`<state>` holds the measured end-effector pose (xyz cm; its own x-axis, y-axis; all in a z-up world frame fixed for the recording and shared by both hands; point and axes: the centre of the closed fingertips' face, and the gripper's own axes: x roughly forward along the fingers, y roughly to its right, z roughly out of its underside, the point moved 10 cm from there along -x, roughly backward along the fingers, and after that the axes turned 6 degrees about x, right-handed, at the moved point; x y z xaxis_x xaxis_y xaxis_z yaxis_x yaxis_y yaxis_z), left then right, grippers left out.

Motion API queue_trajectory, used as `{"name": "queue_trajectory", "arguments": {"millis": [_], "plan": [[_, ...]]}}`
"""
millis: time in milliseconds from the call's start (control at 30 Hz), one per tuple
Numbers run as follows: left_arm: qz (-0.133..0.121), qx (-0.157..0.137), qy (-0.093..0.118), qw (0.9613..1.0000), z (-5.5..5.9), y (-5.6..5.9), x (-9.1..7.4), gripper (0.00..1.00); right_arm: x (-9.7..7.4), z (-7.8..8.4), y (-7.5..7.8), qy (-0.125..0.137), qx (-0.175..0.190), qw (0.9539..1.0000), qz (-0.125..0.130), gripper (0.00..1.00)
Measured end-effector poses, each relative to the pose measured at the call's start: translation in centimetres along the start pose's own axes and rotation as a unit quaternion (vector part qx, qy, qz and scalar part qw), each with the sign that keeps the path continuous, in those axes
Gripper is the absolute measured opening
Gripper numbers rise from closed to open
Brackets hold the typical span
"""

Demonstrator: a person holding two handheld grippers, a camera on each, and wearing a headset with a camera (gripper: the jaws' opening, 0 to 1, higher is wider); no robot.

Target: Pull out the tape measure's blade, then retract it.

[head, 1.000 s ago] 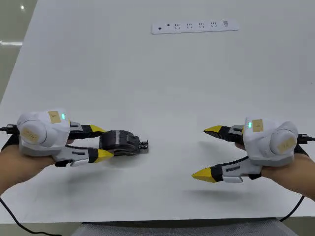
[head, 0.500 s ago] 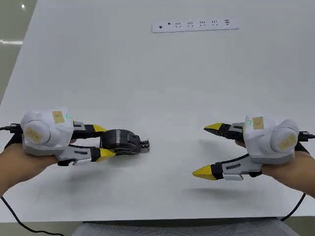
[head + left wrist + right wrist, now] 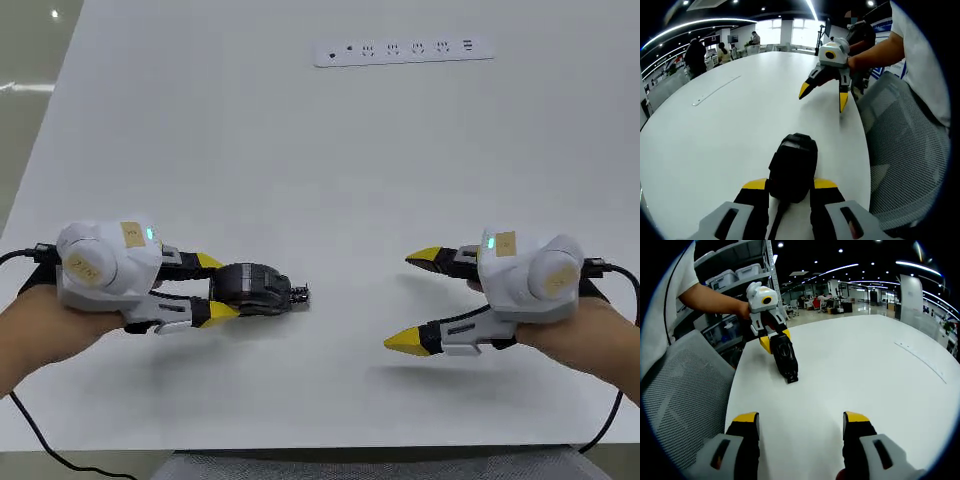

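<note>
A black tape measure [image 3: 252, 288] lies on the white table [image 3: 320, 150], its blade tip [image 3: 300, 294] pointing right with no blade drawn out. My left gripper [image 3: 212, 287] is shut on the case's rear, yellow fingertips [image 3: 756, 184] pressing both sides of the tape measure [image 3: 793, 166]. My right gripper [image 3: 414, 300] stands open about a hand's width right of the tip, holding nothing. From the right gripper view, the tape measure [image 3: 785, 358] sits ahead and left, beyond my open right gripper [image 3: 801, 420], with the left gripper [image 3: 771, 339] behind it. The right gripper [image 3: 821, 94] faces back in the left gripper view.
A white power strip [image 3: 404, 50] lies at the table's far side. A cable [image 3: 25, 440] trails off the near left edge and another [image 3: 612, 400] off the right. A grey mesh chair [image 3: 680, 400] stands at the table's near edge.
The right gripper has edged a little left toward the tape measure. The left gripper stays clamped on the case; the slight overall shift comes from the head camera.
</note>
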<state>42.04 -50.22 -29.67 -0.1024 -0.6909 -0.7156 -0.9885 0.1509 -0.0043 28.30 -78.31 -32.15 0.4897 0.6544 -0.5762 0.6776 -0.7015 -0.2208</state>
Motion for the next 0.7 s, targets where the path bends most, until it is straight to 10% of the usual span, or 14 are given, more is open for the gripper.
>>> {"name": "queue_trajectory", "arguments": {"millis": [700], "plan": [[0.002,0.020,-0.018,0.9996,-0.2,0.0,0.1,0.28,6.1,-2.1,-0.7,0.025,-0.061,0.9969,-0.043,0.53]]}}
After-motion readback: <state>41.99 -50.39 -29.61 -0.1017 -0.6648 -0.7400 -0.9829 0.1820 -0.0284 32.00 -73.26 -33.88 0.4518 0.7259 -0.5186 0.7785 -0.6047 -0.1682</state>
